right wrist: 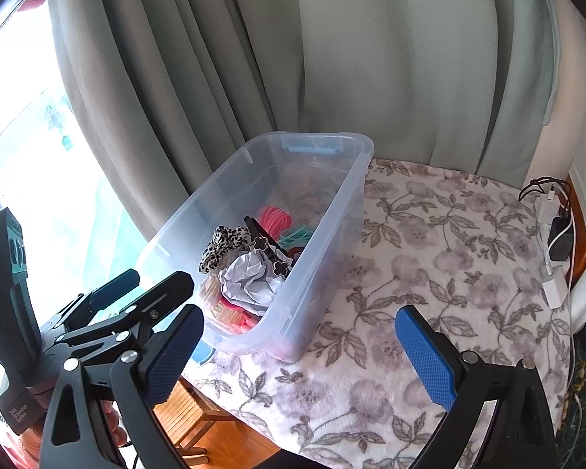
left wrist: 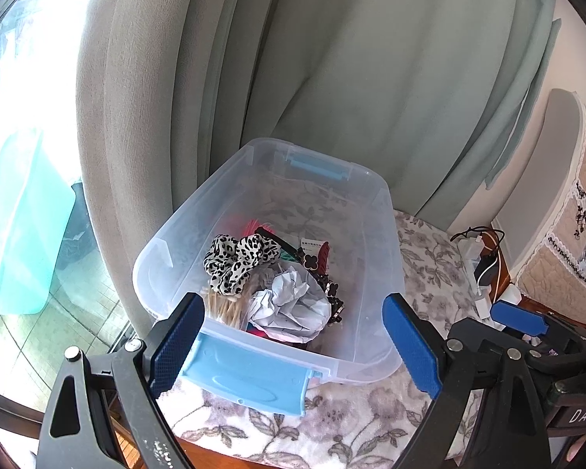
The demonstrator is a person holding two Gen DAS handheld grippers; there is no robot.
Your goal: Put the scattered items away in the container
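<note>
A clear plastic bin (left wrist: 375, 273) with blue handles stands on a floral cloth (left wrist: 332, 414). It holds a leopard-print scrunchie (left wrist: 238, 260), crumpled white paper (left wrist: 289, 301), a black clover hair clip (left wrist: 328, 281), wooden sticks (left wrist: 224, 308) and pink and green cords (right wrist: 277, 221). My left gripper (left wrist: 293, 344) is open and empty, hovering at the bin's near rim. My right gripper (right wrist: 301, 355) is open and empty, just right of the bin (right wrist: 324, 234), above the cloth (right wrist: 429, 254). The left gripper (right wrist: 136, 293) shows in the right wrist view.
Grey-green curtains (left wrist: 332, 58) hang right behind the bin. Chargers and cables (right wrist: 558, 242) lie at the cloth's right edge. A wooden stool (right wrist: 187, 410) stands below the table's front edge. A bright window is on the left.
</note>
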